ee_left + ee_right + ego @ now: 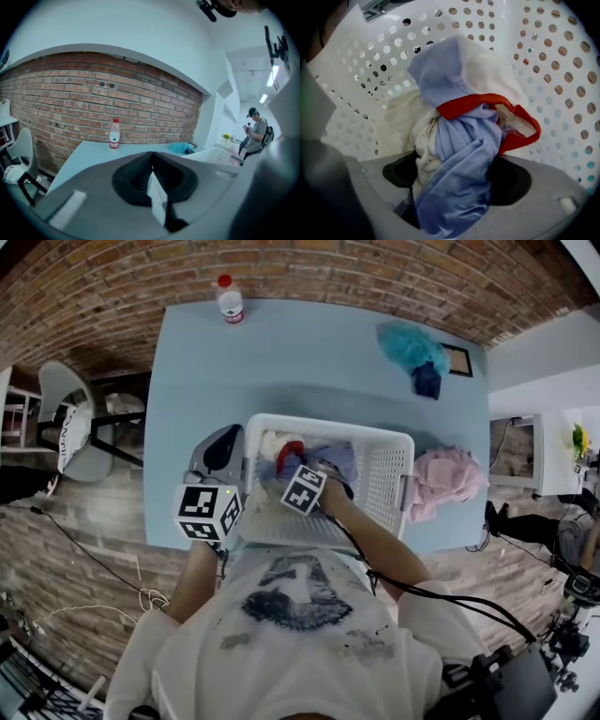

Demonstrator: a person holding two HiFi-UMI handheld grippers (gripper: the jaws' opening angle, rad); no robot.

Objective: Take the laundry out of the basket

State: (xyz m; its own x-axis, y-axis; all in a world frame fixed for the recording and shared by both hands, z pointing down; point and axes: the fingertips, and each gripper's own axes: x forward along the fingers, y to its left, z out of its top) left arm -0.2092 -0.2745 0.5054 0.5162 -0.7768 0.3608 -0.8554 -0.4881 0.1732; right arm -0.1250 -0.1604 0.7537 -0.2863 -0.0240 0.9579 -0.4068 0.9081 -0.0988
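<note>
While the person is leaning over the pale blue table [281, 352], the right gripper [457, 185] is pointing steeply down into the white perforated basket [389, 474]. Its jaws are standing wide, with a fold of light blue cloth [459, 154] lying between them; dark gaps are showing on both sides, so the pads do not seem to be pressing on it yet. The blue cloth is tangled with a cream garment [405, 117] and a red-edged piece [515, 124], all bunched against the basket wall. The left gripper [151, 161] is hanging just beside the basket's left side, jaws fully together and holding nothing. A pink garment [448, 479] and a teal one [411, 345] are lying out on the table, the pink one touching the basket. A water bottle [229, 300] is standing at the far edge.

The likely risk is the tangle: a lift could be dragging the cream and red pieces along, then dropping them. A thin pinch on slippery fabric could also be slipping free, and with nothing steadying it the light basket could be shifting.
</note>
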